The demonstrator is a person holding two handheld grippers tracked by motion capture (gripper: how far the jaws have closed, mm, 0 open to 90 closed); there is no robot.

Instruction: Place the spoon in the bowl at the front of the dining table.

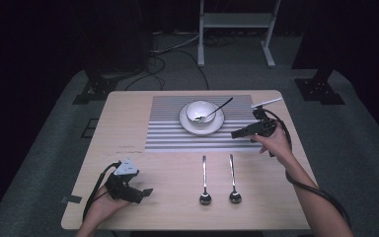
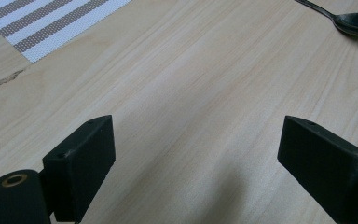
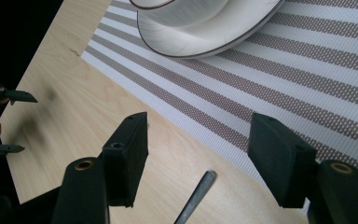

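Hovering right gripper [image 3: 198, 154] jaws spread empty over a spoon handle [image 3: 195, 197], left gripper [image 2: 196, 163] likewise wide, empty.

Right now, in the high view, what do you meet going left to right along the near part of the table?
Left hand-held gripper → left spoon → right spoon → right forearm
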